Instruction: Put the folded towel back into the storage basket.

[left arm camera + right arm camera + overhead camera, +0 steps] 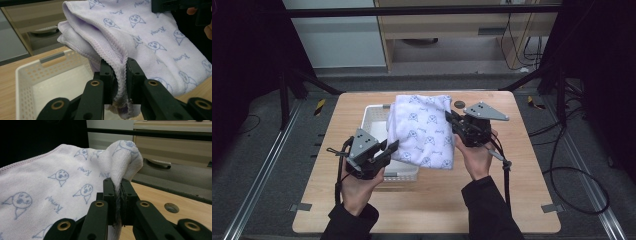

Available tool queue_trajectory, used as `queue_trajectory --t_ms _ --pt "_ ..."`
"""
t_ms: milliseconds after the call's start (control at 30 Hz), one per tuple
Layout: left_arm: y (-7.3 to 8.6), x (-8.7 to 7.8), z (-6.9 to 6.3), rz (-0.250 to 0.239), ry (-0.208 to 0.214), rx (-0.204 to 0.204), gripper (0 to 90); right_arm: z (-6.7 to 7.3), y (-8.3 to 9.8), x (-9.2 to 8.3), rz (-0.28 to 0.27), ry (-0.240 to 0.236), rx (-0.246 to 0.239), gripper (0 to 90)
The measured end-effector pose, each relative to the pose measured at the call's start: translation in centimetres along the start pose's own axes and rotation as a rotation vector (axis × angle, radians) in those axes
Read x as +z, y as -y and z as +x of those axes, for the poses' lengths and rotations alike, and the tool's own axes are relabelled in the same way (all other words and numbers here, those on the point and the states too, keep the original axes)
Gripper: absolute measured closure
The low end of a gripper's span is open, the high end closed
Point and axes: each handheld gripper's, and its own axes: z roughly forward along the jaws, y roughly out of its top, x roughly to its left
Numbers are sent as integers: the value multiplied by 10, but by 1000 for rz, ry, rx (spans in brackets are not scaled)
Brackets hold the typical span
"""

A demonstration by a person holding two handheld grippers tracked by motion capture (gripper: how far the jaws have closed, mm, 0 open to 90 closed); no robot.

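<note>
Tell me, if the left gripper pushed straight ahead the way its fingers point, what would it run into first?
The left gripper is shut on the folded towel, so it would meet more towel first. Beyond that, probably the right gripper holding the far edge, though depth is hard to judge.

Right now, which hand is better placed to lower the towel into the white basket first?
Left, probably. The left gripper pinches the towel right over the basket, whose open inside lies just beyond its jaws. The right gripper grips the far edge above bare table.

Towel [424, 131] above basket [374, 116], apparently.
</note>
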Motion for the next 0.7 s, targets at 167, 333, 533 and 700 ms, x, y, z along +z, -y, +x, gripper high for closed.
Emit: queue_trajectory --t_ms 167,333,533,700 --pt "4 -5 13 -6 -19 -20 769 10 -4 12 -1 -13 -12 853" --pt "9 -11 25 -7 -37 -36 769 21 -7 26 5 -27 -23 853" --pt "17 -15 39 0 -55 -51 769 32 -6 44 15 -44 -24 852" --pt "22 -17 50 2 -71 -66 769 40 -5 58 25 -54 -28 852"
